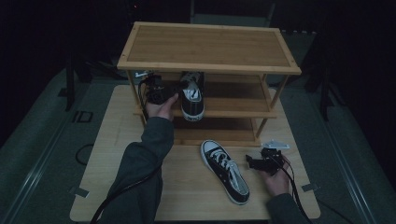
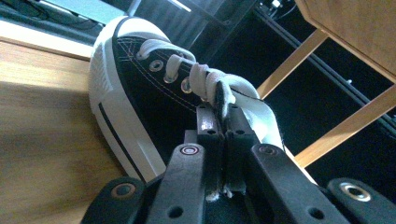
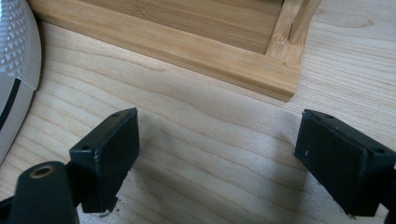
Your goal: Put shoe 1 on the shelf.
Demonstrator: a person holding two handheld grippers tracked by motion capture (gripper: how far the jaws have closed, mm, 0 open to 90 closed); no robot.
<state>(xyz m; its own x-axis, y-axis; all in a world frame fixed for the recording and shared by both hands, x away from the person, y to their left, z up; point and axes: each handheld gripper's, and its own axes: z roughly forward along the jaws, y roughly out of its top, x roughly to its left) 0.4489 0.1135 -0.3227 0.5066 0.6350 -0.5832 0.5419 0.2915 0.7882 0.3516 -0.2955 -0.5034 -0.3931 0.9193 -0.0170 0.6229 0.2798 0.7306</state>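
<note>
Left tool [image 2: 219, 116] is clamped tight, its jaws pressed together on the tongue and lace of the shoe [image 2: 154, 93] on the rack's middle shelf [image 1: 233, 109]. From the left gripper view the white lace and a fold of the tongue [image 2: 261, 116] sit pinched right at the tips, with the toe cap pointing away beyond them and the shelf board off to one side. In the high view the same tool [image 1: 156, 91] is tucked under the top shelf, just beside that shoe [image 1: 192, 95], whose heel faces the person.

Canvas like this looks light and floppy, I'd say; the upper will sag and the shoe will swing from a pinch on the tongue, while the rubber sole stays stiff and a bit grippy against wood. A hold on the tongue or the collar rim seems the sensible place, since the sole is too broad and the toe cap too rounded for narrow pads. Nothing fragile here, though a lace could slip through.

Right tool [image 1: 260, 162] rests low over the bench [image 1: 140, 186] with its jaws spread wide and nothing between them. The second shoe [image 1: 225, 170] lies on the bench just to its left, toe toward the rack; its dimpled white toe cap [image 3: 16, 51] edges in beside the left jaw, not touching it.
</note>
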